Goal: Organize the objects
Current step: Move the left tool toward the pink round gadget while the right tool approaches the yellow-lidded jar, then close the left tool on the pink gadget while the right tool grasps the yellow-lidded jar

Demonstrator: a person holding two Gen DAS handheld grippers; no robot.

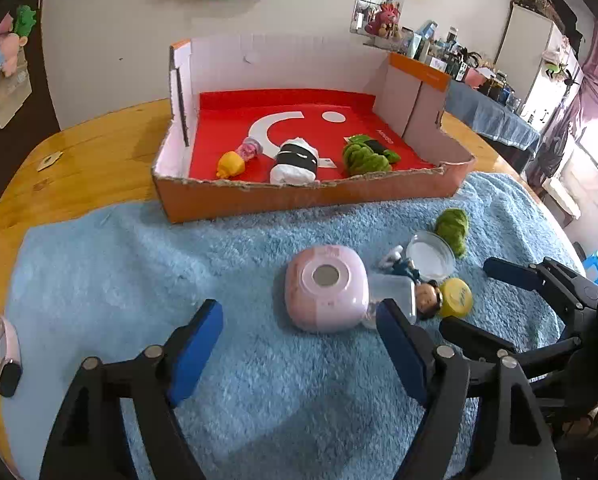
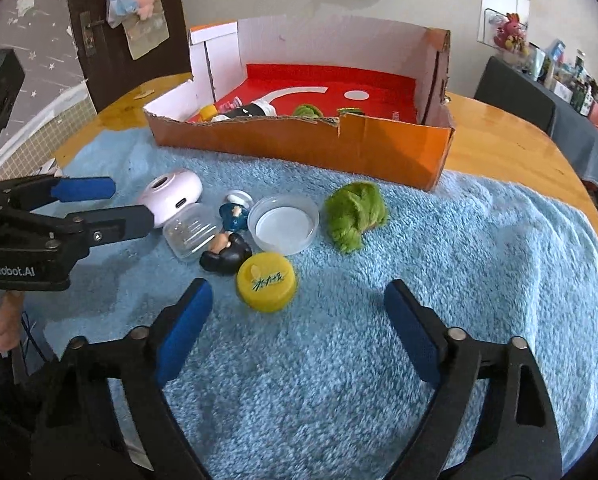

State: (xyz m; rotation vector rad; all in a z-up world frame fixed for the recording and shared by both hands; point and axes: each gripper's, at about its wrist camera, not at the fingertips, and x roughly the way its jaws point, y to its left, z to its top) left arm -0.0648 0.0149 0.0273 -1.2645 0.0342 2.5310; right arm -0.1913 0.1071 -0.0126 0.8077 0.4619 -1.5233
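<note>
The left gripper (image 1: 299,344) is released, its two blue pads wide apart and holding nothing, and it hangs low over the blue towel (image 1: 139,264) with the pink device (image 1: 326,294) just in front of the gap. The right gripper (image 2: 297,320) is released as well, empty, with the yellow lid (image 2: 266,287) lying just before its left pad. In the right wrist view the left gripper comes in from the left side, its fingertips close to the pink device, so the two tools stand near each other and the space between them is narrow. The loose things lie in one tight group on the towel: the pink device touches a clear plastic case (image 2: 190,232), beside it lies a small figurine (image 2: 227,248) on its side, then a white round lid (image 2: 283,224), and a green fuzzy toy (image 2: 355,214) a little apart on the right. The towel has open room in front of both grippers and to the right of the group. Behind stands the cardboard box (image 1: 299,200), its torn front wall low and its back wall high; inside on the red floor are a yellow toy (image 1: 230,165), a white and black roll (image 1: 295,160) and a green cloth (image 1: 369,154). The towel covers a wooden table (image 1: 91,152), whose bare round edge shows on the left and behind the box. A pale wall (image 1: 119,40) is at the back.
</note>
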